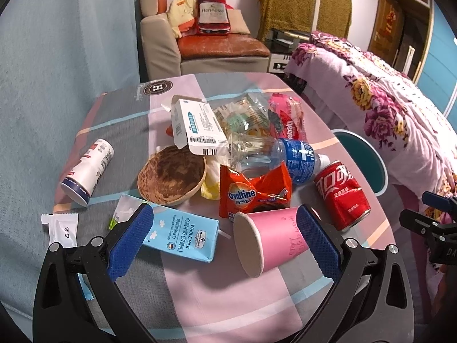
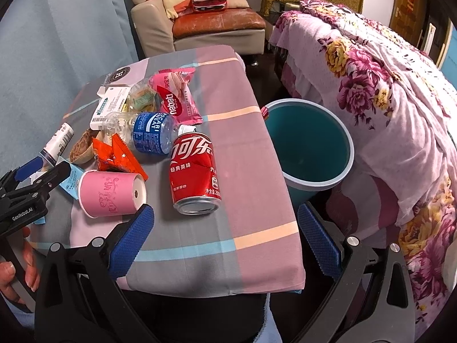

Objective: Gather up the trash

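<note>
Pink cup (image 1: 271, 240) lies between spread left gripper (image 1: 225, 240); right gripper (image 2: 225, 240) spread near table edge (image 2: 285, 188).

The orange wrapper (image 1: 254, 191) said "Ovaltine", the blue carton (image 1: 182, 233) had "WHOLE MILK" on it, and the bottle (image 2: 151, 135) label read "POCARI SWEAT". That big bottle-shaped thing on the sofa (image 1: 212, 11) said "Hennessy", and the left tool (image 2: 42, 175) body had "GenRobot.AI" printed on it.

Both grippers are showing black plastic frames with triangular cutouts, silver pivot screws and blue cross-hatched finger pads (image 1: 131, 240). Left gripper (image 2: 34, 180) is wearing white "GenRobot.AI" lettering; bare-skinned hand (image 2: 17, 268) is showing pale fingernails.
</note>
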Available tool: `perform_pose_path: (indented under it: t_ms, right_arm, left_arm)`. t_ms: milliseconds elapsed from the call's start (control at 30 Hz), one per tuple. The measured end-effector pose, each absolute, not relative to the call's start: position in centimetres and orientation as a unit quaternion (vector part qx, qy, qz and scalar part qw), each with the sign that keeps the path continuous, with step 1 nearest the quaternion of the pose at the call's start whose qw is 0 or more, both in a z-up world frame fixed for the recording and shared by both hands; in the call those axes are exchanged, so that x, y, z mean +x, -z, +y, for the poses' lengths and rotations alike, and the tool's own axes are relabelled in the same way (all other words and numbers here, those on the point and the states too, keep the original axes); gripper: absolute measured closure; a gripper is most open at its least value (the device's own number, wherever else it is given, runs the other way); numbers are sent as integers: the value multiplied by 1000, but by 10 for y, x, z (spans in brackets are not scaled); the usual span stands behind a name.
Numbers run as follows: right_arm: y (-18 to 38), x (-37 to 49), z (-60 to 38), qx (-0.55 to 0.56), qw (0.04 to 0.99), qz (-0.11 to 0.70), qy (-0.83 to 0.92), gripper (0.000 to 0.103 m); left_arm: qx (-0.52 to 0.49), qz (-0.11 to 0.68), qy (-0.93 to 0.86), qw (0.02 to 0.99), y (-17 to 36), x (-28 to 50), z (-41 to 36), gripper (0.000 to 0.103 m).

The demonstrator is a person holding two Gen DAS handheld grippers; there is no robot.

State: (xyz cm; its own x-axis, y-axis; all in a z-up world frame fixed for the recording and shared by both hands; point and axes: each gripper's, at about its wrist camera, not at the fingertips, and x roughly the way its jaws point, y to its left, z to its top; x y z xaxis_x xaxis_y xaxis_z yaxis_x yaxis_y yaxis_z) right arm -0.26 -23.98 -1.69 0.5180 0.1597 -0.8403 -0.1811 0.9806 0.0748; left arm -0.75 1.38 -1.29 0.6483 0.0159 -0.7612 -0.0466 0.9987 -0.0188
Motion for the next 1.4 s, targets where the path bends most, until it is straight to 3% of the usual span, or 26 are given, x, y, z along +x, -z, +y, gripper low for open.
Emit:
perform_pose_path:
  t_ms: [1400]
  right_arm:
    - [27,14,-228,-19,860,500,-105,6]
  left_arm:
    - [-25,429,-12,903,22,-4,10,3]
